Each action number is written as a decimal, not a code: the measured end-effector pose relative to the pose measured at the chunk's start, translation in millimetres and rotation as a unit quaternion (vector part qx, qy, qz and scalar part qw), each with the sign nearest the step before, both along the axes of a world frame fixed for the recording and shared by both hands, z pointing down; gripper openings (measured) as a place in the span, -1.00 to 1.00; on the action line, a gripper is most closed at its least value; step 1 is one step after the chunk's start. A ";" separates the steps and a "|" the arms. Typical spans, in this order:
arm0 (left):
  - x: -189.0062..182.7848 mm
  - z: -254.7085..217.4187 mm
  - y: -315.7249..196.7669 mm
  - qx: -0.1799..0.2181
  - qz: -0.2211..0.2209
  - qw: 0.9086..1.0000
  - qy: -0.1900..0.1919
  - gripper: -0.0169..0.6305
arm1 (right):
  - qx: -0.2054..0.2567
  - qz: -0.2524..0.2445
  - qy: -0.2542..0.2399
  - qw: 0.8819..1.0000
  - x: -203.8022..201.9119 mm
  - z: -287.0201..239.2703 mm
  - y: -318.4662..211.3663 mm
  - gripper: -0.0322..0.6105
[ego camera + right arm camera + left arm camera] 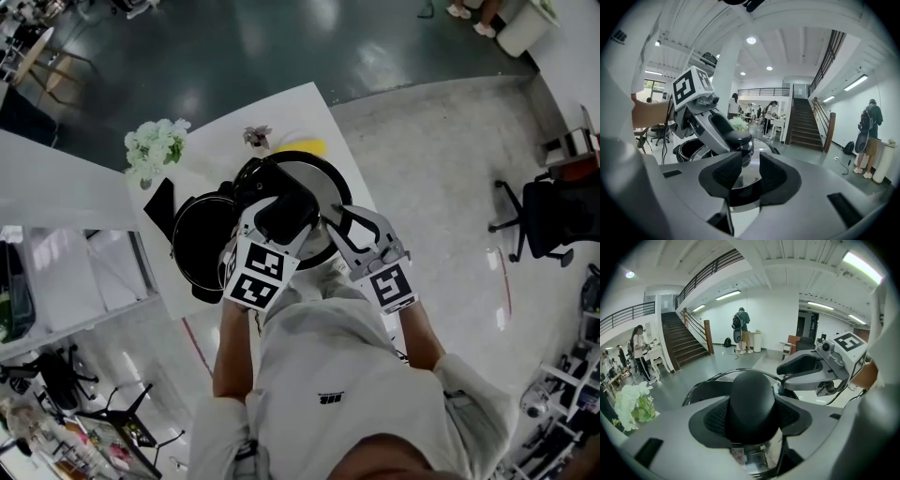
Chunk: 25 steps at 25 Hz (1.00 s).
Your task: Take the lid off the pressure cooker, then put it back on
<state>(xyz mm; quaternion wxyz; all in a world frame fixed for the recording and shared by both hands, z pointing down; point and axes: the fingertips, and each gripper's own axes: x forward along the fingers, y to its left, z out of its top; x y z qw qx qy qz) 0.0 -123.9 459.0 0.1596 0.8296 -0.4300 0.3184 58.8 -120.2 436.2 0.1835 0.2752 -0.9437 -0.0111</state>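
The pressure cooker lid (320, 186), steel with a black rim, hangs above the white table (300, 105). My left gripper (281, 212) is shut on the lid's big black handle (752, 401), which fills the space between its jaws. At the lid's near right edge is my right gripper (336, 221), its pads a narrow gap apart with a black part of the lid's rim (740, 193) between them. The black pot (200, 242) stands uncovered on the table just left of the lid, and it also shows behind the left gripper (733, 138) in the right gripper view.
White flowers (155, 150) stand at the table's far left corner, with a small plant (256, 137) and a yellow thing (310, 147) behind the lid. A black office chair (553, 216) is on the floor to the right. Shelving runs along the left.
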 end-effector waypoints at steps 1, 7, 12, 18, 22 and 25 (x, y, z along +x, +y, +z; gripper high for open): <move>-4.5 -0.8 1.8 -0.001 0.001 1.000 0.000 -0.06 | 0.008 -0.006 0.001 1.000 -4.4 -0.4 0.4 -0.53; -31.3 -0.3 12.7 -0.009 0.004 1.000 -0.004 -0.06 | 0.001 -0.010 0.003 1.000 -29.0 -1.2 8.3 -0.52; -53.4 3.5 21.2 -0.017 0.007 1.000 -0.007 -0.06 | -0.010 -0.014 0.005 1.000 -52.1 -0.8 17.2 -0.53; -74.1 7.6 31.6 -0.030 0.018 0.999 -0.008 -0.06 | -0.006 -0.026 0.009 1.000 -74.2 2.1 25.6 -0.53; -88.4 10.2 40.6 -0.038 0.025 0.999 -0.009 -0.06 | -0.009 -0.030 0.011 0.999 -87.3 4.4 31.1 -0.53; -99.8 12.4 45.5 -0.043 0.028 0.999 -0.012 -0.06 | 0.000 -0.040 0.013 0.999 -97.8 6.8 34.2 -0.53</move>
